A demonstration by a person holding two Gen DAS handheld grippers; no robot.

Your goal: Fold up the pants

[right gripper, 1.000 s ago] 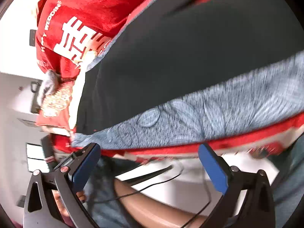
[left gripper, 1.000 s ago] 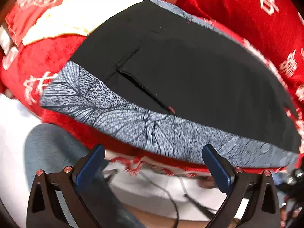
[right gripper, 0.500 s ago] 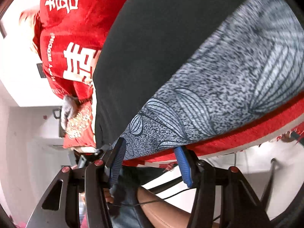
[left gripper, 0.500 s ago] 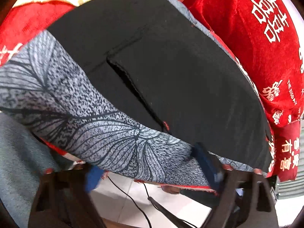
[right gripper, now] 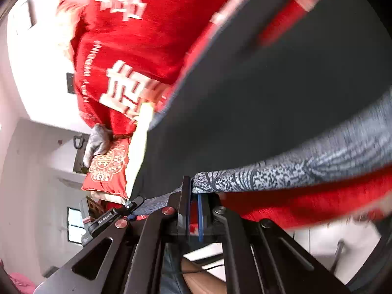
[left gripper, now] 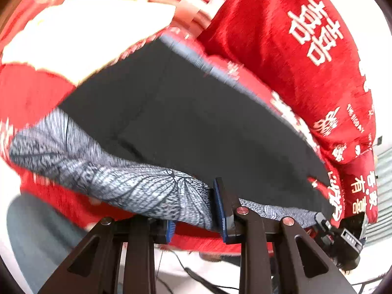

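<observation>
**Both grips closed on the waistband edge**

The pants [left gripper: 208, 127] lie spread across a red bedspread [left gripper: 306, 78] on the bed, black cloth with a grey leaf-patterned band [left gripper: 117, 178] along the near edge. That band hangs just over the bed's near side, toward me.

My left gripper [left gripper: 196, 210] has its blue-padded fingers [left gripper: 218, 205] clamped on a bunched fold of the patterned band; the cloth is gathered thick between the pads. My right gripper [right gripper: 193, 205] is pinched nearly flat on the same band further along, at its end corner, with only a thin layer of fabric between the pads.

Around the pants, the bedspread carries large white characters, and a cream-coloured cloth [left gripper: 80, 36] lies just beyond the far edge of the black fabric. In the right wrist view a small red embroidered cushion [right gripper: 107, 169] sits at the bed's far corner. Below the bed edge I can see pale floor, a dark cable [left gripper: 196, 276] and my own legs in blue-grey trousers [left gripper: 36, 232].
</observation>
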